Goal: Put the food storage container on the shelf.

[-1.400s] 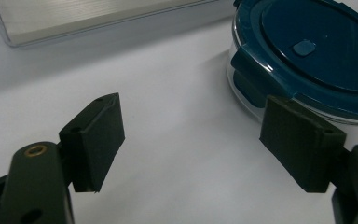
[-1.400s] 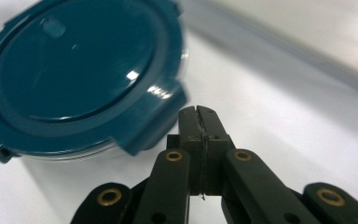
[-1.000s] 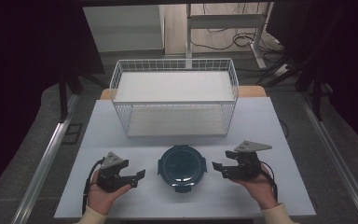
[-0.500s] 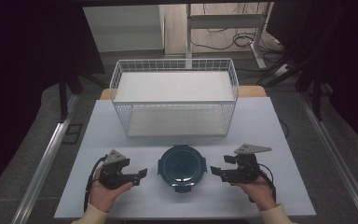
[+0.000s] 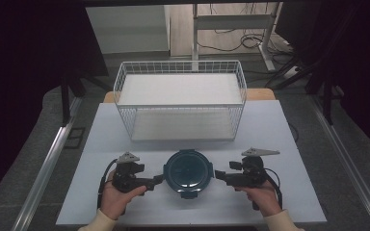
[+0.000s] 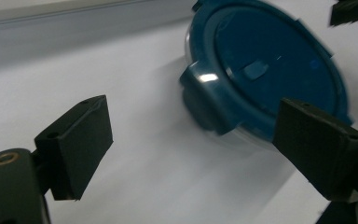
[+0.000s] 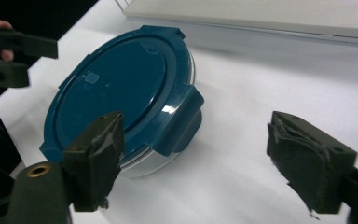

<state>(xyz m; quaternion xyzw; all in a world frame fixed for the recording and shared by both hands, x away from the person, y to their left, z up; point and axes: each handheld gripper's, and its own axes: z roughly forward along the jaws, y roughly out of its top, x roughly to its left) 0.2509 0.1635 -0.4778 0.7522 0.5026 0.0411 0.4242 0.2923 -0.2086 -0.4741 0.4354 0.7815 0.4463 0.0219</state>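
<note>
Black fingers (image 6: 77,144) spread wide, flanking container (image 5: 188,172).

A round container with a dark blue lid (image 5: 189,172) sits near the front edge of the white table (image 5: 279,130). The left gripper (image 5: 155,181) and the right gripper (image 5: 220,176) flank it, each held in a hand and pointing inward at its sides; both sets of jaws have just been opening, with nothing between them. Behind stands a white wire basket (image 5: 180,103).
</note>
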